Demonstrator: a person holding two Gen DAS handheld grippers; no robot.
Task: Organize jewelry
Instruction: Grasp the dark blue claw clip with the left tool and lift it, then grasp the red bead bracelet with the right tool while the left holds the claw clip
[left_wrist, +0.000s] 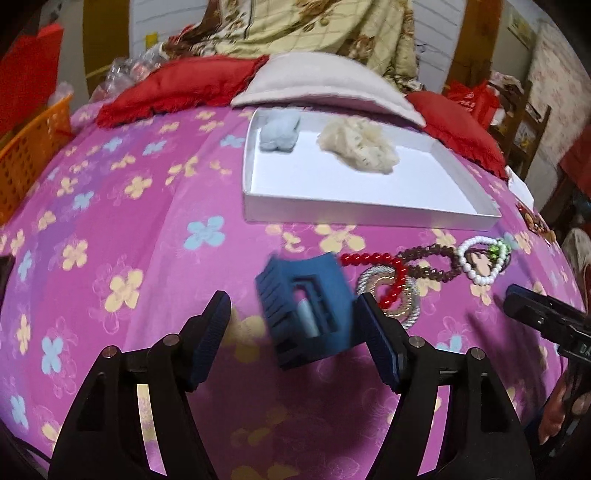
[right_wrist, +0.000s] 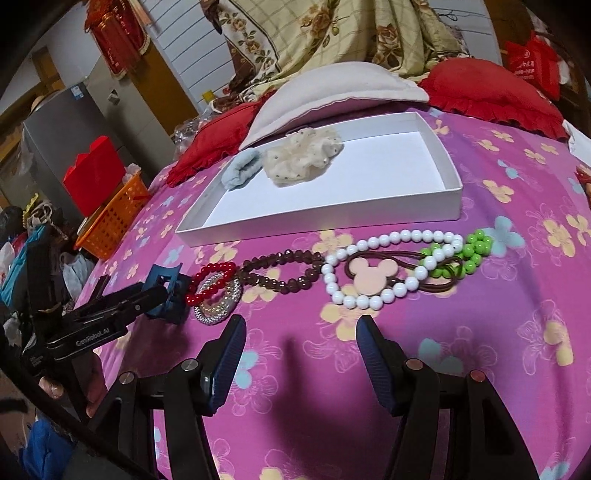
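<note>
A blue hair claw clip (left_wrist: 306, 310) lies on the pink flowered bedspread between the fingers of my open left gripper (left_wrist: 293, 325), close to the right finger. To its right lie a red bead bracelet (left_wrist: 384, 277), a silver ring bracelet (left_wrist: 402, 295), a brown bead bracelet (left_wrist: 428, 264) and a white bead bracelet (left_wrist: 480, 260). In the right wrist view my open, empty right gripper (right_wrist: 301, 339) hovers just before the white bead bracelet (right_wrist: 384, 266), a pink mouse-head hair tie (right_wrist: 369, 277) and green beads (right_wrist: 472, 251). The white tray (right_wrist: 450, 184) holds a blue scrunchie (right_wrist: 240, 170) and a cream scrunchie (right_wrist: 303, 155).
Red cushions (left_wrist: 173, 88) and a pale pillow (left_wrist: 325, 81) lie behind the tray, with a folded quilt beyond. An orange basket (left_wrist: 29, 155) stands at the bed's left edge. The left gripper shows at the left in the right wrist view (right_wrist: 159, 291).
</note>
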